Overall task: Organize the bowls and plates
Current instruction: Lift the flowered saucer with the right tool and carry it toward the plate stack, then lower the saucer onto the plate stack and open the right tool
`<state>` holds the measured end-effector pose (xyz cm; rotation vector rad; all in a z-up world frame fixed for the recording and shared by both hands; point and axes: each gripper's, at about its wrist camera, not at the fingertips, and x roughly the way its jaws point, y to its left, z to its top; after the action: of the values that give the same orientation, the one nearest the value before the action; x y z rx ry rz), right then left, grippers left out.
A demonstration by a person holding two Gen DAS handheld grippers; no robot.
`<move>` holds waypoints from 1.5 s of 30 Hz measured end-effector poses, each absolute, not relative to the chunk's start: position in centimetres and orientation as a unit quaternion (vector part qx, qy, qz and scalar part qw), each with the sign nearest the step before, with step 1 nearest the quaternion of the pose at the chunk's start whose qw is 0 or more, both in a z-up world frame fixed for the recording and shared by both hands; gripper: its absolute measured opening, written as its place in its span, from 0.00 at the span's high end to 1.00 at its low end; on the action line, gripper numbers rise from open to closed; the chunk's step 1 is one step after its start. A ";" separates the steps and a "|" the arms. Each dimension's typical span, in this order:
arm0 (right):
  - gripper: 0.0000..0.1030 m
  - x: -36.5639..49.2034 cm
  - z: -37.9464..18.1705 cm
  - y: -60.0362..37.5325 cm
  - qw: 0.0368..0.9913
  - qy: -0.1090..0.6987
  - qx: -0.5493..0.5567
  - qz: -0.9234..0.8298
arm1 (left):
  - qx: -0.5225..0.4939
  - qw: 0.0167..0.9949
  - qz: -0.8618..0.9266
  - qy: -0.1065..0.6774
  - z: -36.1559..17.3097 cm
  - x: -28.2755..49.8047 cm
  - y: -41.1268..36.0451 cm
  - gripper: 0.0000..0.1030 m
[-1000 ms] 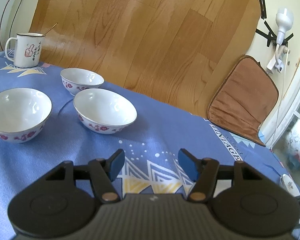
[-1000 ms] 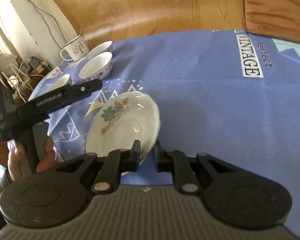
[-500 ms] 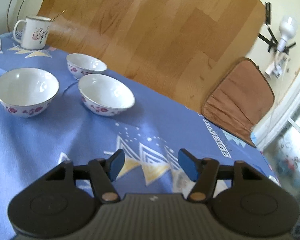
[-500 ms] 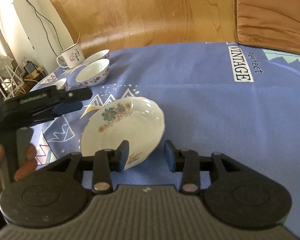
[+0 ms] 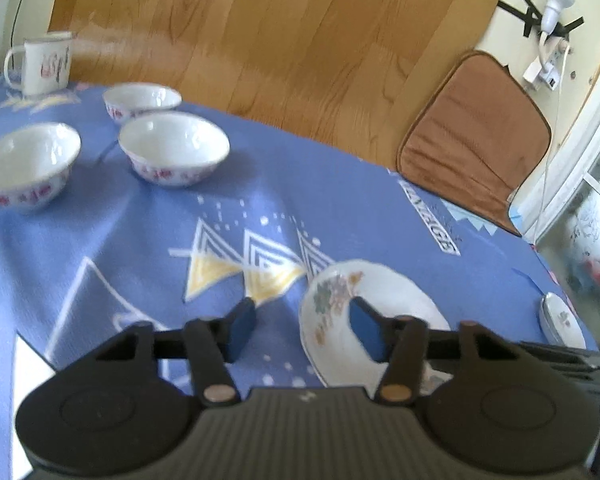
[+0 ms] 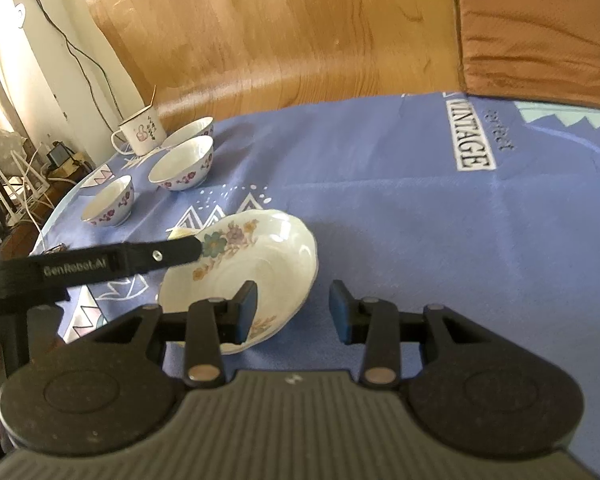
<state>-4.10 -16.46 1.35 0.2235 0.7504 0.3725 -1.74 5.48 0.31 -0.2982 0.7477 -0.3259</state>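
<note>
The right tool (image 6: 292,312) has let go of the plate (image 6: 260,256), now spread beside it. The left tool (image 5: 302,330), also spread, has swung toward the plate's nine o'clock rim, likely to take it.

Plate (image 6: 260,264) + bowls (image 5: 174,150): glossy glazed ceramic, floral print. Tablecloth (image 6: 400,208): matt blue cloth. Mug (image 6: 140,132) looks enamelled. Gripper bodies: matt black plastic, ribbed. Upper frame: smooth wood-look sheet (image 5: 280,32).

Bright daylight fills both views. The left wrist view is smeared with motion blur, softening the white floral-rimmed bowls (image 5: 174,150). Glare whitens the glossy floral porcelain plate (image 6: 260,268), which casts a soft shadow on the blue cloth-covered desk (image 6: 420,220). Fisheye distortion bends the edges.
</note>
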 end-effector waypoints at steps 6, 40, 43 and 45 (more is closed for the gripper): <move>0.80 -4.4 0.8 -16.0 0.903 0.373 0.104 0.185 | -0.127 0.909 -0.151 0.368 -0.1 -2.5 3.9 0.83; 0.80 -11.3 4.1 -32.0 0.959 0.249 0.137 0.014 | -0.053 0.874 -0.316 0.366 5.2 0.2 -16.5 0.82; 0.80 -11.7 3.6 -34.1 0.959 0.244 0.145 -0.010 | -0.043 0.865 -0.332 0.374 4.8 0.8 -19.5 0.81; 0.80 -11.9 3.2 -35.6 0.957 0.244 0.153 -0.027 | -0.035 0.859 -0.341 0.380 4.5 1.0 -21.3 0.81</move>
<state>-11.88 -35.56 3.24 0.3095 0.4944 -0.0555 1.03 -21.35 4.54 -0.0731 0.7972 -0.7151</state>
